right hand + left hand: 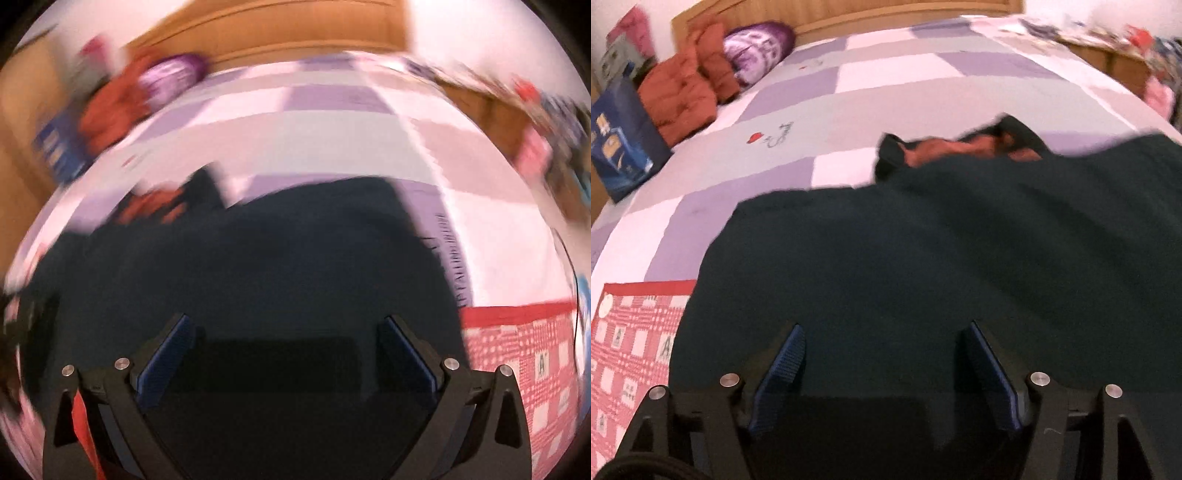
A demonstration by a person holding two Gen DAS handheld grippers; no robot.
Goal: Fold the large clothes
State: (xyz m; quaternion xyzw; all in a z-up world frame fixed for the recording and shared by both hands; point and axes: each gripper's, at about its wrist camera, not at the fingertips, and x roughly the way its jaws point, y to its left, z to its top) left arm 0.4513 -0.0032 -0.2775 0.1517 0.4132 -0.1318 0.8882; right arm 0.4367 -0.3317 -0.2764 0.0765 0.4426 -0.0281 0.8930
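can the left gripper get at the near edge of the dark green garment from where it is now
Probably yes. The left gripper is open right over the dark green garment, which lies spread on the checked bedspread, with nothing between the pads and the cloth. The hem itself is hidden below the frame.

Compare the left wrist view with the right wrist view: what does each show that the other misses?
Only the left wrist view shows the red heart and script stitched on the bedspread, sharply. Only the right wrist view shows a band of dark lettering on the bedspread right of the garment, and is heavily blurred. Both share the dark green garment spread on the checked bedspread, the orange jacket, purple pillow, red patterned cloth, and open tongs, left and right, with nothing pinched.
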